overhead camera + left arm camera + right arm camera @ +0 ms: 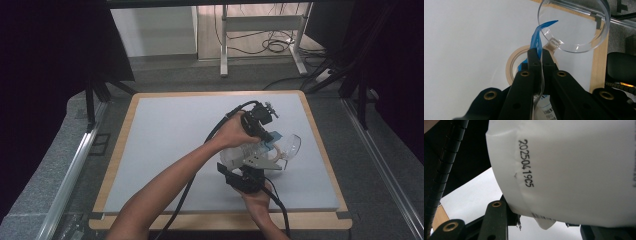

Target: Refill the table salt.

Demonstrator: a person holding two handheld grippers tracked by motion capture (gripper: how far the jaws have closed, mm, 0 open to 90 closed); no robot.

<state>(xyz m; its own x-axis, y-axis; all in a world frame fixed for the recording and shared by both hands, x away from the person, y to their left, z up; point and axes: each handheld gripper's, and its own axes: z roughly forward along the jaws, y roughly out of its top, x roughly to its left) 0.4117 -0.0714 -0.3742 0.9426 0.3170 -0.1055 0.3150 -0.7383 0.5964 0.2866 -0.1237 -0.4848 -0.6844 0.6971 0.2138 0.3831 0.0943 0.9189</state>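
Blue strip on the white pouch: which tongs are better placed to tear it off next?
Left. The left tongs are shut on the blue strip, near the clear glass. The right tongs grip the white pouch and should probably just brace it.

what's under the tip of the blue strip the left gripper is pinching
Below the blue strip, past the left gripper, lie a tape roll and a clear bowl on the white mat. The jaws hide the roll's near side.
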